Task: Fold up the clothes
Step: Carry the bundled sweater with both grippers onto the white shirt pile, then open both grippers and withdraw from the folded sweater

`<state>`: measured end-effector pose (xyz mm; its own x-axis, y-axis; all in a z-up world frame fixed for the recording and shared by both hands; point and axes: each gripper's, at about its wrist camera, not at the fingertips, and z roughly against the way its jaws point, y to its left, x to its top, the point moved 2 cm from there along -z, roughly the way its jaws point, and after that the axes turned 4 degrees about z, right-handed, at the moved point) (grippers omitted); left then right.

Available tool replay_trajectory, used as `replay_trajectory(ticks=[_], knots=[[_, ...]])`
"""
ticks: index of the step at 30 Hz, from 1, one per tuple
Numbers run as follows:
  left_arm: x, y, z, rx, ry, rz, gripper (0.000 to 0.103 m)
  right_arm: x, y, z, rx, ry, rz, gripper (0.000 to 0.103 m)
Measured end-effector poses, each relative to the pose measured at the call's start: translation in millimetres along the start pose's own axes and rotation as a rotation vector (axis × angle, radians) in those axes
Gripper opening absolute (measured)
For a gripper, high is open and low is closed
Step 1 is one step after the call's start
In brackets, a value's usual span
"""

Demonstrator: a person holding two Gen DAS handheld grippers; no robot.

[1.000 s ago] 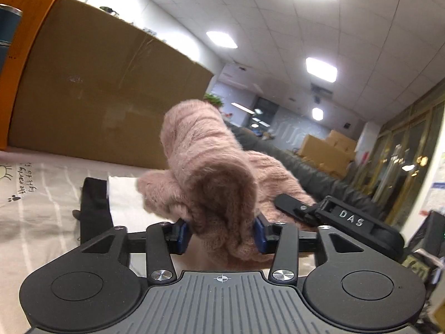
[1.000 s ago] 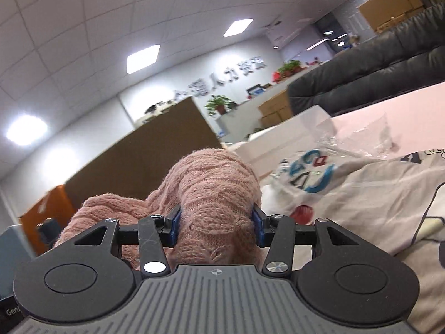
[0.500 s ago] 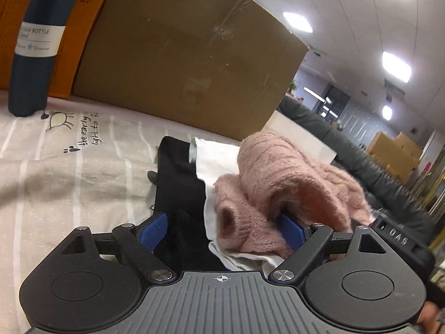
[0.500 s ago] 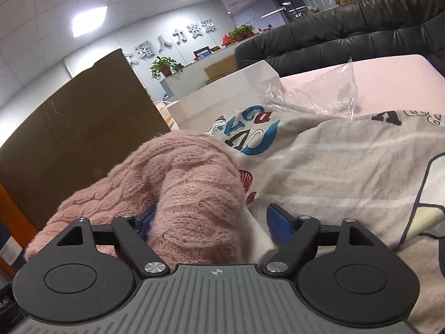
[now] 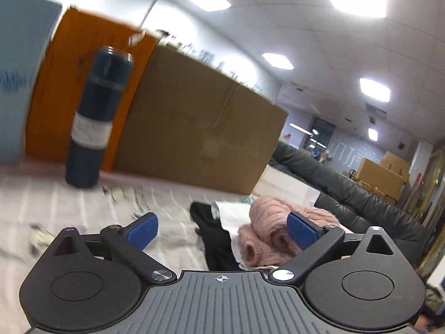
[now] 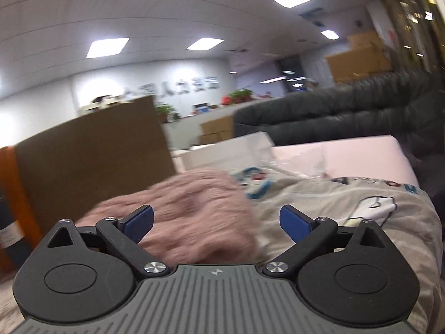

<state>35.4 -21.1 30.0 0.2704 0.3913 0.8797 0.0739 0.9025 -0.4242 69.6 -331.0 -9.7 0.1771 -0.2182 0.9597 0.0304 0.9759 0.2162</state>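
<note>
Left tongs (image 5: 221,231) are seen spread wide and opening further, blue pads (image 5: 141,229) clear of any cloth; nothing is gripped. The pink knit sweater (image 5: 267,231) is seen folded in a bundle just ahead and to the right, partly behind the right pad, no pressing visible. It is laid on a white garment (image 5: 230,214), which is stacked over a black garment (image 5: 214,239), all on a striped printed bedsheet (image 5: 83,203). A dark blue bottle (image 5: 91,128) with a white label is stood upright further back on the left, well apart from the pile. A large cardboard box (image 5: 200,128) is placed behind, with an orange panel (image 5: 52,94) to its left. A dark leather sofa (image 5: 347,194) is seen at right.

Right tongs (image 6: 217,224) are likewise released and opening; the sweater (image 6: 194,214) is seen blurred between and beyond the pads (image 6: 294,224), closer to the left pad; contact cannot be told through the blur, but no clamping is shown. To the right of the sweater a grey printed sheet (image 6: 347,203) is spread, with crumpled clear plastic (image 6: 292,164) beyond it and a pink surface (image 6: 361,153) further back. The cardboard box (image 6: 91,161) is seen at left.
</note>
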Motion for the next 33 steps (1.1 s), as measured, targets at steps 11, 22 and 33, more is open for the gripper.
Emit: replay_trajectory(ticks=[11, 22, 33], knots=[[14.5, 19.4, 44.0, -0.042, -0.115, -0.211, 0.103, -4.3, 108.5, 74.3, 0.051, -0.006, 0.132, 0.103], [-4.7, 45.3, 40.2, -0.009, -0.232, -0.265, 0.103, -48.7, 128.5, 43.8, -0.165, -0.034, 0.137, 0.103], [-15.4, 38.9, 47.2, 0.041, -0.268, -0.347, 0.103, -55.3, 119.1, 45.4, -0.280, -0.122, 0.165, 0.103]])
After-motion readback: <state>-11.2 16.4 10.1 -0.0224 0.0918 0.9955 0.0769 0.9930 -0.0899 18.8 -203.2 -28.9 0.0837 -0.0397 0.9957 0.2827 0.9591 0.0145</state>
